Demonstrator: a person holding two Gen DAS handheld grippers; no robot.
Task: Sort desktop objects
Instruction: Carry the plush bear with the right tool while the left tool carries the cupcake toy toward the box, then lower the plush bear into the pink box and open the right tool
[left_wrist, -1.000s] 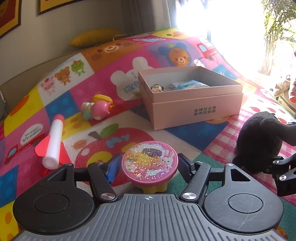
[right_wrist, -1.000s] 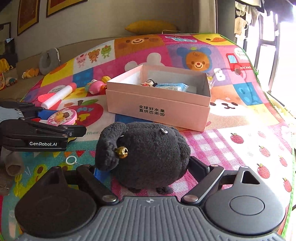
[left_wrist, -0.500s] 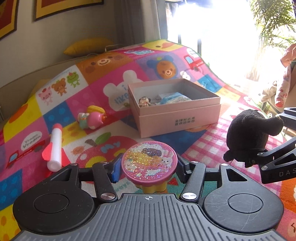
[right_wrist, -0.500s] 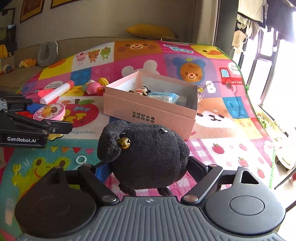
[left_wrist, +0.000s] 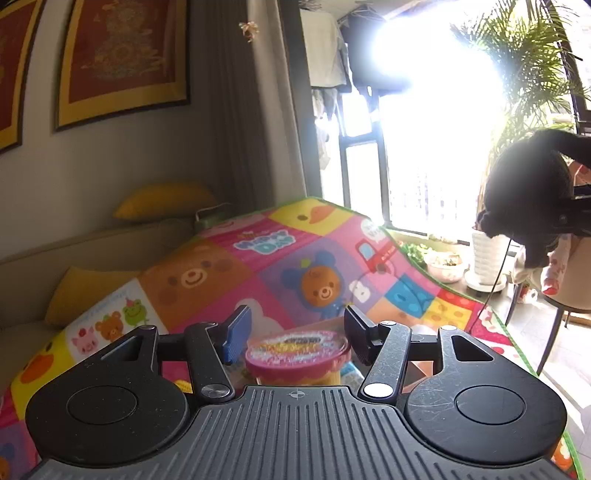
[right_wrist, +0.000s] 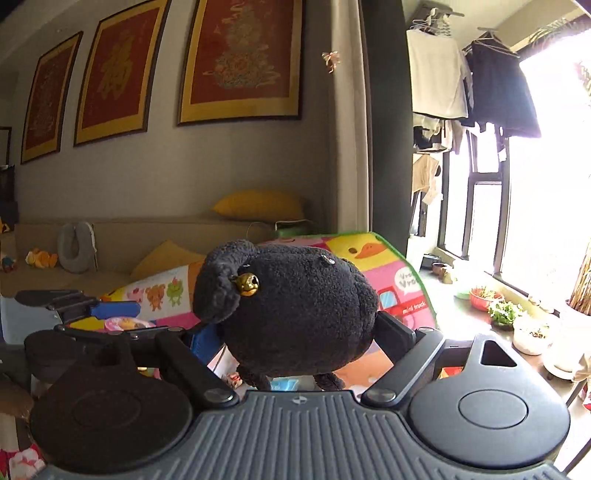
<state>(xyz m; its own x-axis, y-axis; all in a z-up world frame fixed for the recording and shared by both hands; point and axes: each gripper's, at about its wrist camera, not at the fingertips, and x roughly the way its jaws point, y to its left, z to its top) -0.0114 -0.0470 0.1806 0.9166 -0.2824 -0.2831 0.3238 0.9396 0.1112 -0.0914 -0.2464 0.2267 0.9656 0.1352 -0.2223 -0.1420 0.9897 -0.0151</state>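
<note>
**Black plush and pink toy lifted in the tongs**

Black plush toy is clamped in the right tongs. The left tongs stand apart, with the pink glitter toy between the fingers, seemingly loose. Below lies the colourful play mat.

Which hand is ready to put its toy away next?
Right, probably. The right gripper is shut firmly on the black plush. The left gripper has a blurred pink toy that may be slipping out.
</note>
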